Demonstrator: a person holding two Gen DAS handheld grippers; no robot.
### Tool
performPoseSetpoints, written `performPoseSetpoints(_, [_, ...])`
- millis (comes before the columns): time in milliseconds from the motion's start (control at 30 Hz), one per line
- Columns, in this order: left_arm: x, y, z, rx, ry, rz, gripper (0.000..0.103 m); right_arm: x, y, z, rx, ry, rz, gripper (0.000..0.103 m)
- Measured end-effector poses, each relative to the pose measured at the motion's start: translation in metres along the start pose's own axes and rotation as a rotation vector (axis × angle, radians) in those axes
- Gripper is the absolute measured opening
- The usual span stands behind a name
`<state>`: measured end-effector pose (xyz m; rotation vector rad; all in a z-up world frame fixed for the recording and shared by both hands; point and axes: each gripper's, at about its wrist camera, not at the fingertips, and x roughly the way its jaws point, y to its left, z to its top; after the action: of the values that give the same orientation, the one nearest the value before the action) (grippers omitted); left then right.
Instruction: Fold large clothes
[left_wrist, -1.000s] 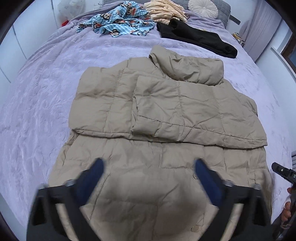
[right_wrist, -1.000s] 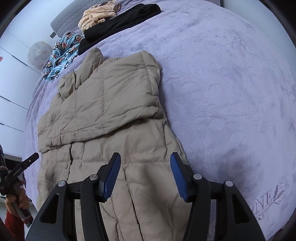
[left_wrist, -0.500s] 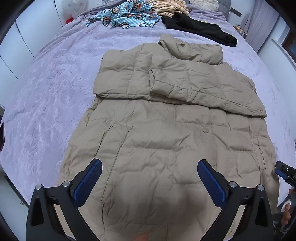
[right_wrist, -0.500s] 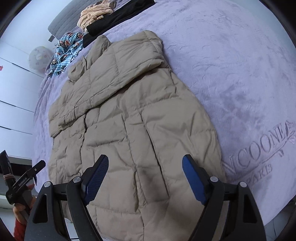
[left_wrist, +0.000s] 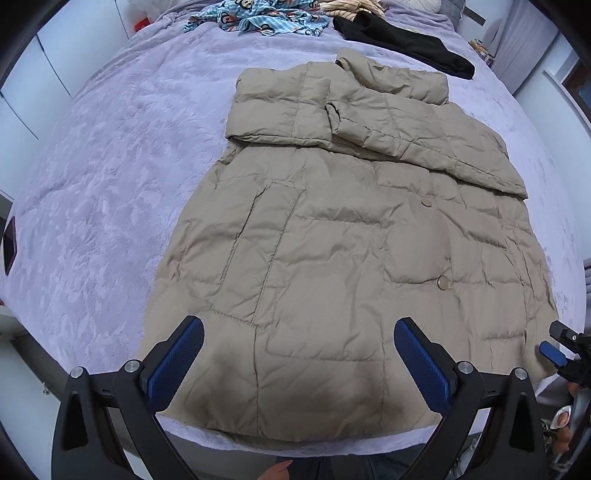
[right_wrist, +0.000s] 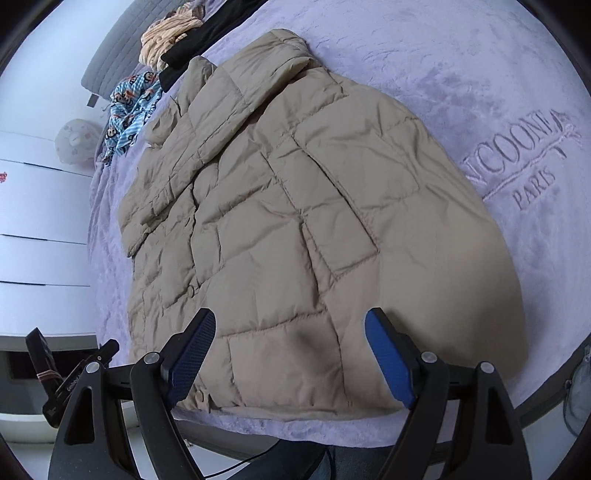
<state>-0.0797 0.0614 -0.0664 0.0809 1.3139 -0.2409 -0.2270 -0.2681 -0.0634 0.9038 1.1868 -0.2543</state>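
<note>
A large beige quilted puffer coat (left_wrist: 343, 258) lies flat on a lilac embossed plush bedspread (left_wrist: 110, 177), its hem at the near edge of the bed and its collar toward the far end. Both sleeves are folded across the chest, the one from the right of the left wrist view lying over the other, and two round buttons show on the front panel. The left gripper (left_wrist: 301, 363), black-framed with blue ribbed pads, hangs above the hem with its jaws spread wide and nothing between them. The right gripper (right_wrist: 291, 358) of the same build hangs over the hem corner on the other side; its jaws have just been opening and now stand wide apart, with only the coat's fabric below them, not pinched. At the far end of the bed lie a blue cartoon-print garment (left_wrist: 258, 18), a black garment (left_wrist: 402, 40) and a cream striped garment (right_wrist: 166, 37), well apart from the coat. Raised lettering (right_wrist: 524, 155) is pressed into the bedspread beside the coat. A small patch at the bottom edge of the left wrist view may be a fingertip, though too little shows to tell.
</note>
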Motion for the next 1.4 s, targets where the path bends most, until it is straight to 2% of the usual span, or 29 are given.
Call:
performPoseSetpoints(100, [-0.003, 0.011, -0.009, 0.002, -0.011, 0.002, 0.103, -0.005, -0.001, -0.015, 0.037, -0.036, 0.010, 0.086])
performPoseSetpoints(233, [-0.003, 0.026, -0.024, 0.017, -0.011, 0.056, 0.103, -0.014, -0.004, -0.031, 0.075, -0.068, 0.006, 0.086])
performPoseSetpoints(333, [-0.003, 0.039, -0.035, 0.009, 0.008, 0.051, 0.103, -0.019, -0.008, -0.042, 0.116, -0.075, 0.010, 0.086])
performPoseSetpoints(567, [0.003, 0.078, -0.057, -0.140, 0.070, 0.030, 0.103, -0.020, -0.042, -0.047, 0.322, -0.059, 0.048, 0.086])
performPoseSetpoints(733, [0.009, 0.086, -0.066, -0.182, 0.090, 0.062, 0.103, -0.028, -0.055, -0.043, 0.349, -0.054, 0.049, 0.086])
performPoseSetpoints(900, [0.013, 0.097, -0.075, -0.279, 0.111, -0.105, 0.103, -0.024, -0.071, -0.043, 0.391, -0.048, 0.074, 0.086])
performPoseSetpoints(1033, [0.013, 0.107, -0.086, -0.360, 0.104, -0.174, 0.103, -0.019, -0.090, -0.048, 0.470, -0.022, 0.125, 0.086])
performPoseSetpoints(1167, [0.017, 0.115, -0.099, -0.414, 0.111, -0.246, 0.103, -0.015, -0.100, -0.051, 0.497, 0.008, 0.104, 0.086])
performPoseSetpoints(1267, [0.033, 0.115, -0.108, -0.430, 0.156, -0.291, 0.103, -0.010, -0.104, -0.049, 0.482, 0.045, 0.086, 0.086])
performPoseSetpoints(1400, [0.053, 0.106, -0.102, -0.459, 0.164, -0.364, 0.103, -0.001, -0.111, -0.047, 0.496, 0.050, 0.100, 0.086])
